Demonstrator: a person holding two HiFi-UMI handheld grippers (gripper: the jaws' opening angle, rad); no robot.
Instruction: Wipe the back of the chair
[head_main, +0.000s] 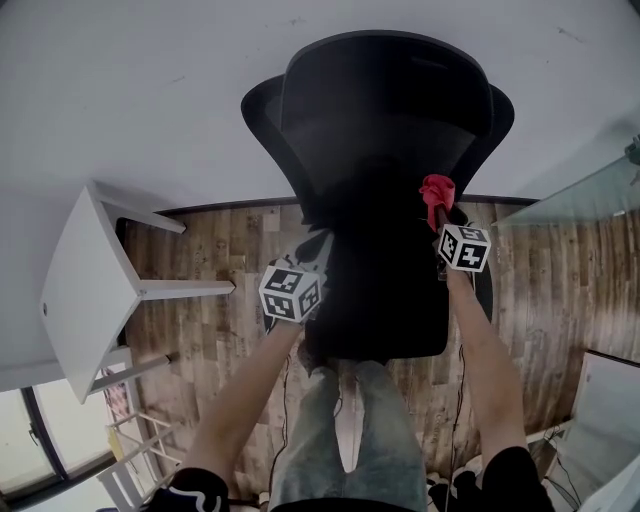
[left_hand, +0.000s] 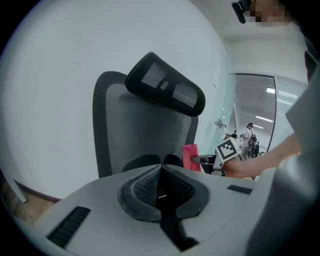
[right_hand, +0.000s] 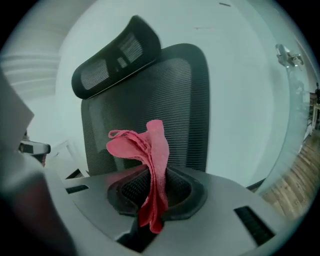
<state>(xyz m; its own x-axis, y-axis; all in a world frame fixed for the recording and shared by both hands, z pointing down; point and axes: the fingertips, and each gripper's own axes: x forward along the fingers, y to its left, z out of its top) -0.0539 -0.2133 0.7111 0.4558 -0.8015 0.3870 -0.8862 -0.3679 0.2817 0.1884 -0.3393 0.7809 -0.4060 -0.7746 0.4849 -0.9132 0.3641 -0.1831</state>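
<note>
Black mesh, fine and see-through, covers the tall curved back of the chair (head_main: 385, 120). A small rounded headrest (left_hand: 165, 90) of the same mesh sits on top. The chair stands on a brown wooden plank floor (head_main: 210, 330) by a plain white wall (head_main: 120, 80). The right tongs (right_hand: 155, 192) are closed tight on a soft red cloth (right_hand: 152, 165), crumpled and floppy, held up near the chair back. The left tongs (left_hand: 161, 192) are pressed together with nothing between them. Each carries a cube (head_main: 291, 292) with black-and-white square patterns.
</note>
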